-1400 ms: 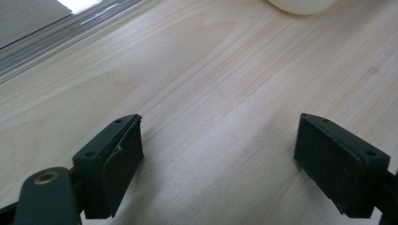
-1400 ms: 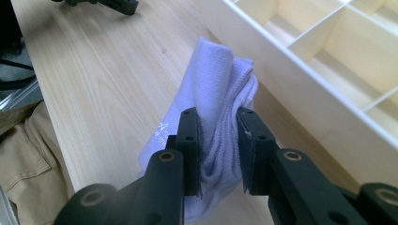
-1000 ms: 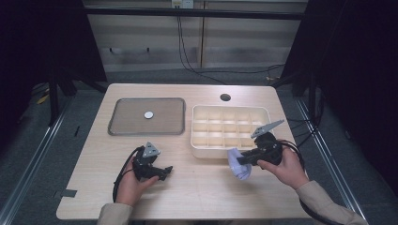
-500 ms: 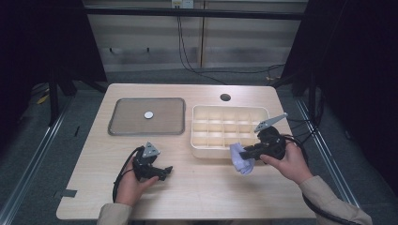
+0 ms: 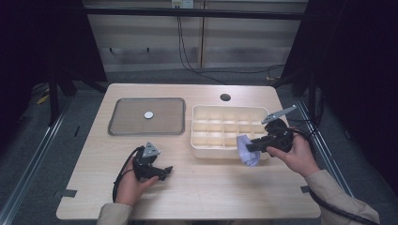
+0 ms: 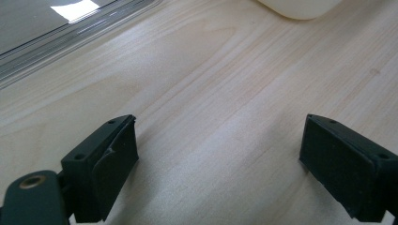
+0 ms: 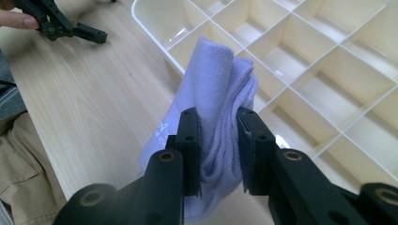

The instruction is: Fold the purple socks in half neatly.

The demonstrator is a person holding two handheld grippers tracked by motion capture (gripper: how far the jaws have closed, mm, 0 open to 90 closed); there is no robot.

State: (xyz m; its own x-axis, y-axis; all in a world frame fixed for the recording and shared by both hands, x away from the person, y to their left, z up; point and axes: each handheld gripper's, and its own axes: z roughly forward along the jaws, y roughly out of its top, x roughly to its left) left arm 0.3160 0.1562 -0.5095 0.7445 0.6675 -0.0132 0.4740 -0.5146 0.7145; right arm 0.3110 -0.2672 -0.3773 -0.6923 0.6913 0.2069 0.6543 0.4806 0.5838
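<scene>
A pale lilac cloth (image 7: 216, 98) is bunched between the two black jaws of my right gripper (image 7: 218, 126), which is shut on it. In the high view the right gripper (image 5: 250, 146) holds the cloth (image 5: 247, 150) over the near right edge of the cream divided tray (image 5: 228, 112). My left gripper (image 5: 165, 172) rests low on the wooden table at the near left, open; in the left gripper view its jaws (image 6: 218, 154) stand wide apart over bare wood with nothing between them.
A shallow grey tray (image 5: 126, 126) sits at the far left with a small white disc (image 5: 149, 114) in it. A round dark hole (image 5: 225, 97) lies in the tabletop behind the divided tray. Cables trail from both grippers.
My right gripper has lifted with the cloth and moved away from me, from the table in front of the divided tray to over its near edge. The left gripper has stayed put.
</scene>
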